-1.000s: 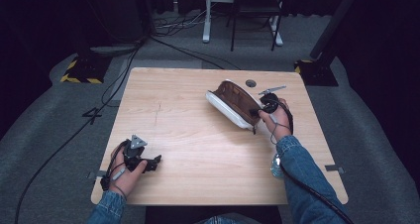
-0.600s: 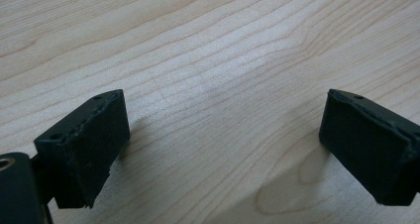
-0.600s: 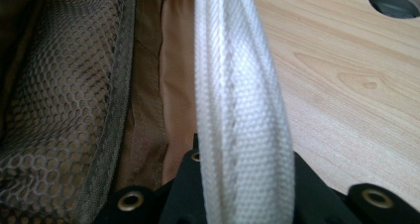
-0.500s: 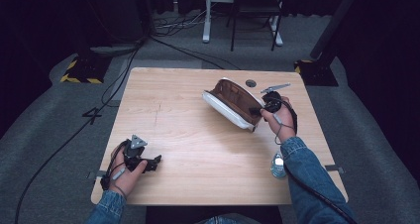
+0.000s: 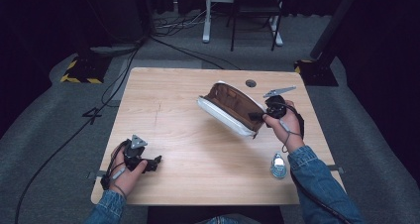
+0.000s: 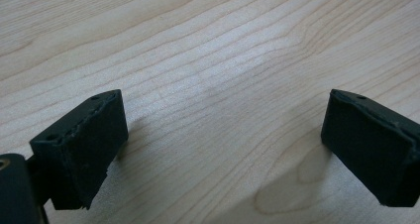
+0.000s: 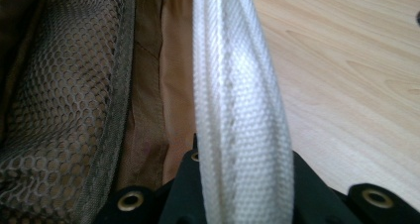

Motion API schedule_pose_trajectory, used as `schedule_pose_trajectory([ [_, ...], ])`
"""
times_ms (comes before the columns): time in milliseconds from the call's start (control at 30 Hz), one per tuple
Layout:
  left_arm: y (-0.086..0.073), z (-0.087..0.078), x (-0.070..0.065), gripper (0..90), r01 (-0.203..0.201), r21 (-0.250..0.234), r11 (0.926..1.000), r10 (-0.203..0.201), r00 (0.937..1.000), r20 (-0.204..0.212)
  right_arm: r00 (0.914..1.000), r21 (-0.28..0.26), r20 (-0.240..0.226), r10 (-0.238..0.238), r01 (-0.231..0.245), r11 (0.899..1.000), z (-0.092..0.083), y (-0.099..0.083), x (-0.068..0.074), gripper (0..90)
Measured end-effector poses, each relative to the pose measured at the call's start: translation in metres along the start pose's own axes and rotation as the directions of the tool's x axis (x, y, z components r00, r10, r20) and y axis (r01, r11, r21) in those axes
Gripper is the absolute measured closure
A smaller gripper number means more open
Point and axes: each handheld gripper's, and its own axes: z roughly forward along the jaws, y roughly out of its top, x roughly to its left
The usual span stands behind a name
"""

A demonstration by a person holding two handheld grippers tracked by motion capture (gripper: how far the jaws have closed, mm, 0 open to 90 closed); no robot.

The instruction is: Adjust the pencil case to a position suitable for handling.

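Observation:
A white pouch [image 5: 230, 107] with a brown lining hangs tilted over the right half of the wooden table [image 5: 198, 154], its open side up. My right gripper [image 5: 258, 117] is shut on its near rim. In the right gripper view the white woven rim [image 7: 237, 100] runs up from between the black jaws of the right gripper [image 7: 233, 194], with a brown mesh pocket [image 7: 64, 85] to its left. My left gripper [image 5: 157, 160] rests on the table near the front left edge. Its jaws stand open over bare wood, as the left gripper [image 6: 223, 149] shows in its own view.
A small silvery object [image 5: 278, 165] lies on the table beside the right forearm. A dark round hole [image 5: 250, 83] sits near the far edge. Beyond the table are cables, chair legs and a dark floor.
The right hand has risen a little with the pouch, which now hangs higher and shows more of its brown inside. The left hand has stayed put.

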Motion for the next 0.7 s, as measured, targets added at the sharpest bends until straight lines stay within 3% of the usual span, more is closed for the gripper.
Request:
schedule_pose_trajectory([
  [167,0.000,0.001,0.000,3.0,-0.006,0.003,1.0000,0.006,1.0000,0.004,0.9993,-0.001,-0.038,-0.004,0.004,1.000,-0.011,-0.005,0.017,87.3],
  [300,0.000,-0.001,-0.001,3.0,-0.007,0.007,0.9999,0.007,1.0000,0.001,0.9968,-0.005,-0.072,-0.033,0.033,0.999,-0.019,-0.014,0.037,87.3],
  [700,0.000,0.000,0.000,0.9,-0.020,0.015,0.9997,0.020,0.9997,0.017,0.9871,-0.011,-0.147,-0.064,0.063,0.998,-0.031,-0.040,0.077,87.2],
])
